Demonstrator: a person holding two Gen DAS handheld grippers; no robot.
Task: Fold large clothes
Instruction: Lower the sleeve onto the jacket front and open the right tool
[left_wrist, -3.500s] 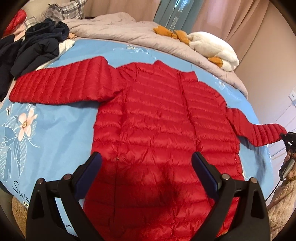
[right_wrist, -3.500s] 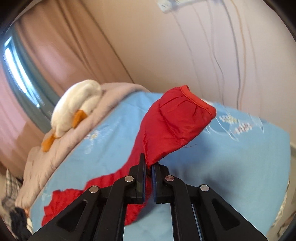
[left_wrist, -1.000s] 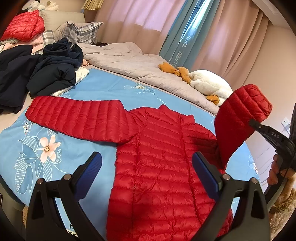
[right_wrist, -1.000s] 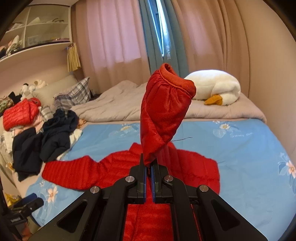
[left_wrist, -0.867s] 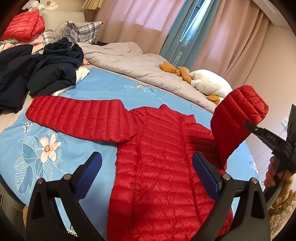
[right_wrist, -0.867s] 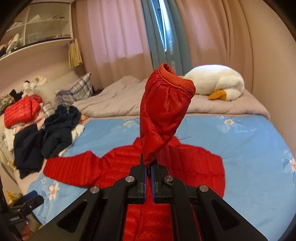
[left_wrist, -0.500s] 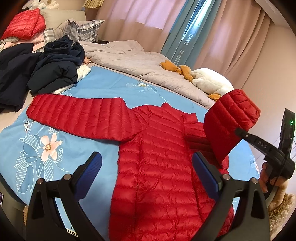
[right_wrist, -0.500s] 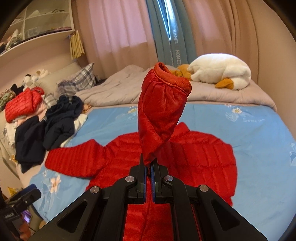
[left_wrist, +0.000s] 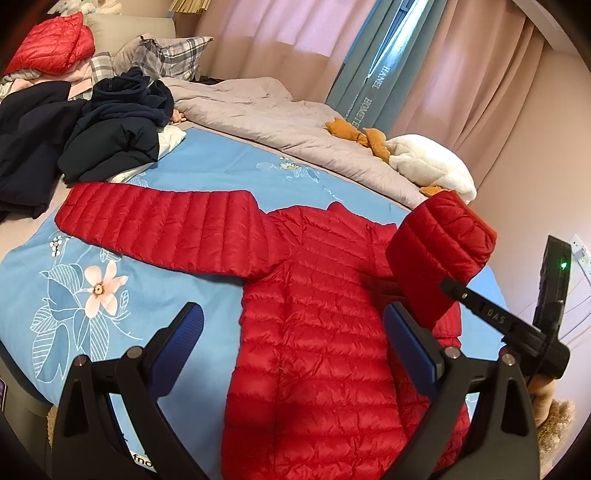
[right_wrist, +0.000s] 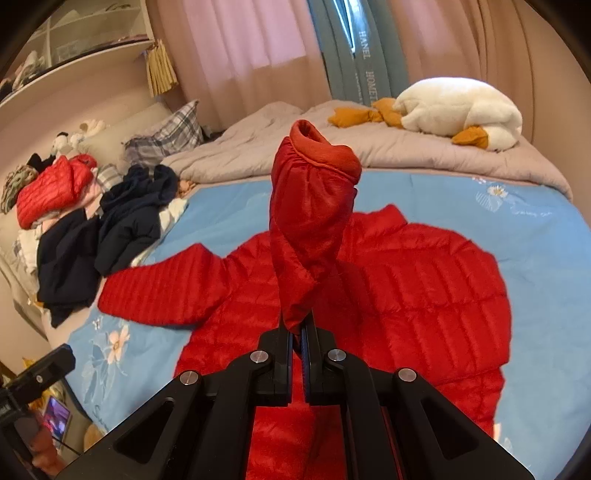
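A red quilted down jacket lies spread flat on the blue flowered bedsheet; it also shows in the right wrist view. Its one sleeve stretches out flat to the left. My right gripper is shut on the other sleeve and holds it up over the jacket's body; that gripper shows in the left wrist view at the right with the lifted sleeve. My left gripper is open and empty, above the jacket's lower part.
A pile of dark clothes lies at the bed's left, with a folded red jacket and a plaid pillow behind. A grey duvet and a white goose plush lie at the far side.
My right gripper has carried the lifted sleeve leftward and lower, over the jacket's body. My left gripper has stayed open and nearly still.
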